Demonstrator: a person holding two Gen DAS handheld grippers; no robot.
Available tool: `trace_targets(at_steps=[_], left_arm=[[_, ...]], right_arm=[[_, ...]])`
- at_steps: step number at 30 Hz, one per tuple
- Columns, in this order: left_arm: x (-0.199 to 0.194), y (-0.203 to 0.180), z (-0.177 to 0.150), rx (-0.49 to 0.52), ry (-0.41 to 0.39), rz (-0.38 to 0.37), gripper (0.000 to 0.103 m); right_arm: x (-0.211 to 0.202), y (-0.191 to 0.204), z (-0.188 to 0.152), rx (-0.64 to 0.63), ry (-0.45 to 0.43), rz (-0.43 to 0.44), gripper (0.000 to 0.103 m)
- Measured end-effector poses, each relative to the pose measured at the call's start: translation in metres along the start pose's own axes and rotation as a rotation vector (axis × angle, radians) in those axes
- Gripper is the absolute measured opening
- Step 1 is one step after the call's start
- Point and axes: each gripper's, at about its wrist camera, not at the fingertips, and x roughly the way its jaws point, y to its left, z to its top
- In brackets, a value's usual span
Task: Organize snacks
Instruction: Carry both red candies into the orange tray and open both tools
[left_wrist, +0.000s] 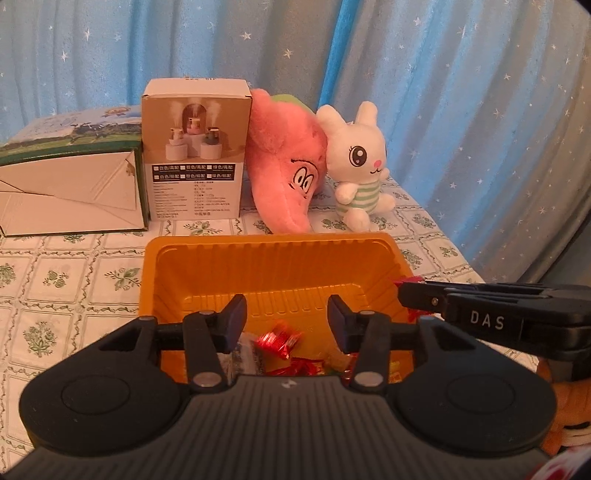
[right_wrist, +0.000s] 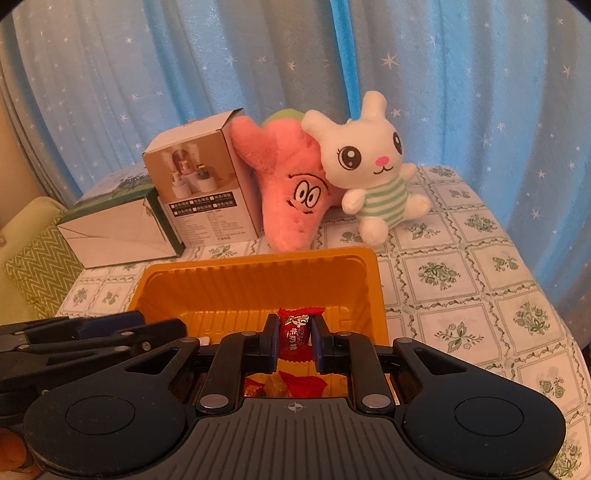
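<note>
I'm holding a red candy (right_wrist: 294, 329) upright in my right gripper (right_wrist: 294, 341), fingers clamped, directly over the orange tray (right_wrist: 255, 284); left gripper (left_wrist: 287, 320) is hanging half-open, empty.

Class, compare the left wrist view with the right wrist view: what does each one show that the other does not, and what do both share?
Only the left wrist view shows the left gripper open over loose candies. Only the right wrist view shows the right gripper shut on a red candy, and a green zigzag box. Both show the orange tray, pink plush and white bunny.
</note>
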Motion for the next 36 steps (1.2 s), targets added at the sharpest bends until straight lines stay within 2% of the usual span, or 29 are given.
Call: trace_targets(at_steps=[8, 21, 25, 26, 28, 29, 31, 36], left_arm=[[-0.006, 0.007, -0.005, -0.006, 0.016, 0.036, 0.044], [-0.011, 0.011, -0.005, 0.001, 0.023, 0.054, 0.044], [-0.015, 0.014, -0.005, -0.001, 0.019, 0.063, 0.044], [-0.016, 0.014, -0.005, -0.001, 0.02, 0.065, 0.044], [-0.018, 0.014, -0.005, 0.01, 0.023, 0.072, 0.045], [-0.019, 0.014, -0.006, 0.017, 0.023, 0.076, 0.045], [-0.02, 0.014, -0.007, 0.022, 0.023, 0.084, 0.046], [-0.022, 0.011, -0.009, 0.03, 0.032, 0.09, 0.049]], right_arm=[[0.005, -0.001, -0.005, 0.028, 0.027, 0.018, 0.018], [0.009, 0.007, 0.012, 0.039, 0.018, 0.034, 0.019], [0.014, 0.004, 0.018, 0.071, 0.015, 0.085, 0.019], [0.017, 0.002, 0.02, 0.081, 0.031, 0.105, 0.022], [0.02, 0.001, 0.021, 0.084, 0.047, 0.124, 0.048], [0.019, 0.002, 0.02, 0.077, 0.036, 0.122, 0.068], [0.014, 0.001, 0.018, 0.07, 0.009, 0.107, 0.07], [0.012, -0.004, 0.012, 0.081, 0.024, 0.089, 0.07]])
